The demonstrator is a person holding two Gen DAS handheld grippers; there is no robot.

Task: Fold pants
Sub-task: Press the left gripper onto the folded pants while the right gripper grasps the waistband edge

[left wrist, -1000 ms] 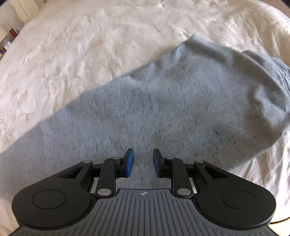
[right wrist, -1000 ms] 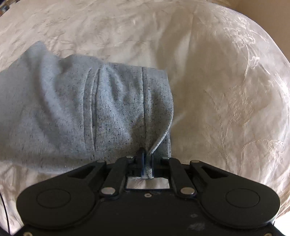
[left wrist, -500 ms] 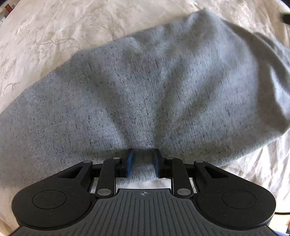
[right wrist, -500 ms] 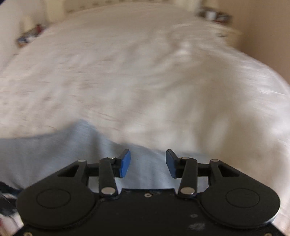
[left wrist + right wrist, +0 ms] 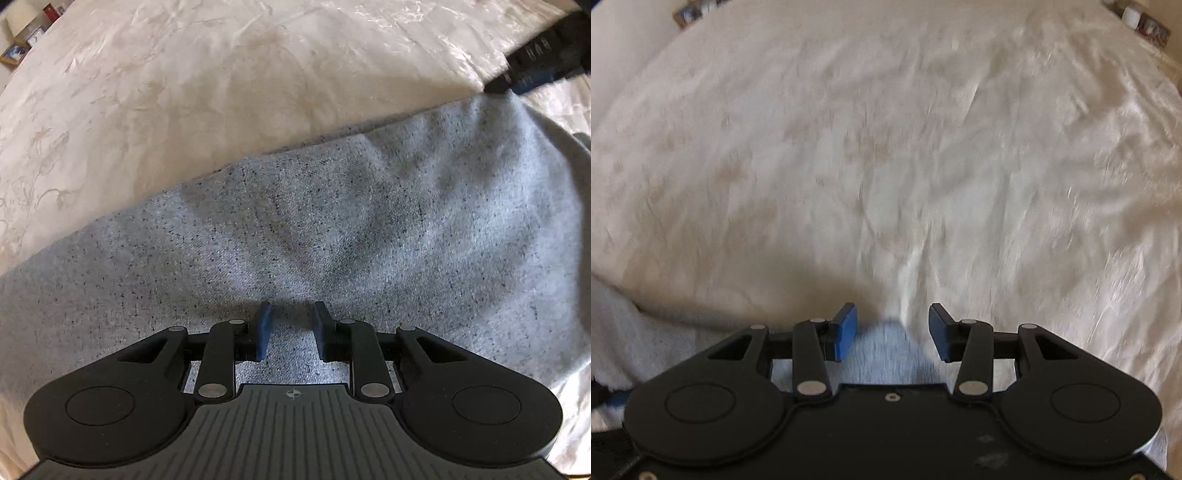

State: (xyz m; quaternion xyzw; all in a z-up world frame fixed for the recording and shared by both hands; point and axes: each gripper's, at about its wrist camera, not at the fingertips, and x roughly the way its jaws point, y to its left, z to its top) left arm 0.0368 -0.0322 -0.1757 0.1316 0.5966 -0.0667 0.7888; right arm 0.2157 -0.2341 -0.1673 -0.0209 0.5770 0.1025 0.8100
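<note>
A: L gripper [image 5: 290, 330]?
B: Fingers apart over the pants [image 5: 332, 229] – nothing pinched. Pants lie on the bed [image 5: 221, 92].
A: R gripper [image 5: 893, 330]?
B: Apart too, at the pants' edge. Risk – loose fold could slump.

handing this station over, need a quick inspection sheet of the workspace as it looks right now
surface: cream bedspread, wrinkled, patterned
job's things: grey pants lie spread across the bedspread
clutter: nothing seen on the bedspread
grippers: left gripper jaws parted, fabric between and under them, pinch not clear; right gripper jaws open, nothing gripped, over a corner of the pants
cables: nothing seen
surroundings: small items on furniture past the bed's far edge, too small to identify
</note>
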